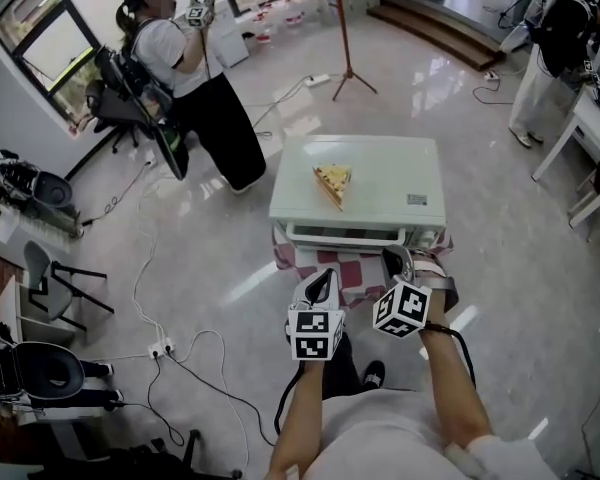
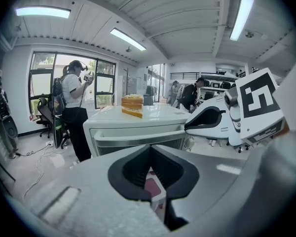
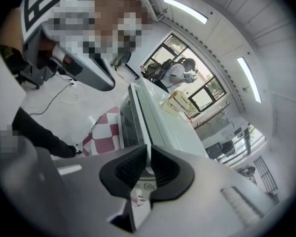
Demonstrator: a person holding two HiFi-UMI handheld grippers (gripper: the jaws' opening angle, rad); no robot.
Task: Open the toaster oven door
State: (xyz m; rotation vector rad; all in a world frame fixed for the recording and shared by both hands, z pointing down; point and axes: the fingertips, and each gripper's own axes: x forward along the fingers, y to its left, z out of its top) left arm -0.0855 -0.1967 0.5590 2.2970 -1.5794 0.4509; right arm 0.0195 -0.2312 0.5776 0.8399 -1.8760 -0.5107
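Observation:
A white toaster oven (image 1: 390,173) stands on a red-and-white checkered cloth (image 1: 365,273), its door closed. The bar handle (image 1: 360,234) runs along the door's top edge, and a cake slice (image 1: 333,181) lies on the roof. My left gripper (image 1: 325,276) hovers in front of the door, shut and empty. My right gripper (image 1: 395,256) points at the handle's right end, its jaws a narrow slit apart with nothing between them. The left gripper view shows the handle (image 2: 138,135) and the right gripper's tip (image 2: 187,127) close beside it. The right gripper view looks along the oven's front (image 3: 153,117).
A person (image 1: 190,78) with grippers stands at the back left by the windows. A coat stand (image 1: 345,28) is behind the oven. Chairs (image 1: 50,278) and cables with a power strip (image 1: 160,348) lie at the left. A white table (image 1: 595,128) is at the right.

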